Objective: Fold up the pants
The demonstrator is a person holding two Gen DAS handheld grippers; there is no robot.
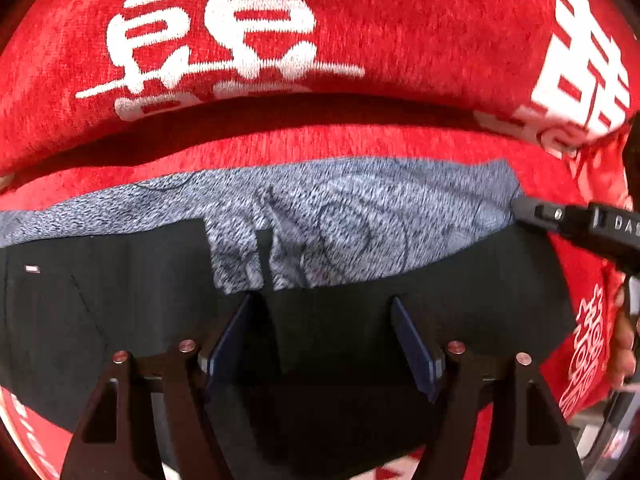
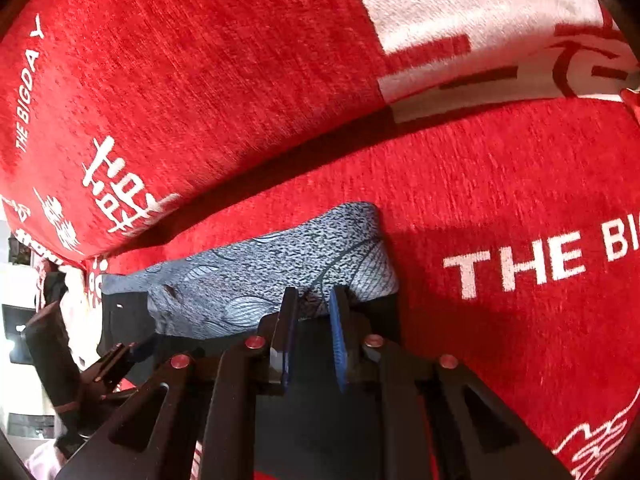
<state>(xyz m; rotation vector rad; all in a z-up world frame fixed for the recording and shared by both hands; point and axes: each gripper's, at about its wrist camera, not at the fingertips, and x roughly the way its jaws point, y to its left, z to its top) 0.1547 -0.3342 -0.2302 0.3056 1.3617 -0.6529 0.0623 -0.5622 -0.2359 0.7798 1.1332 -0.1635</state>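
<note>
Black pants (image 1: 120,300) are spread on a red sofa (image 1: 400,40), over a grey patterned cloth (image 1: 360,216). Left hand-held gripper (image 1: 322,340) is held apart above them. Right hand-held gripper (image 2: 313,320) is nearly together at the far right edge; whether fabric is clamped cannot be told.
</note>
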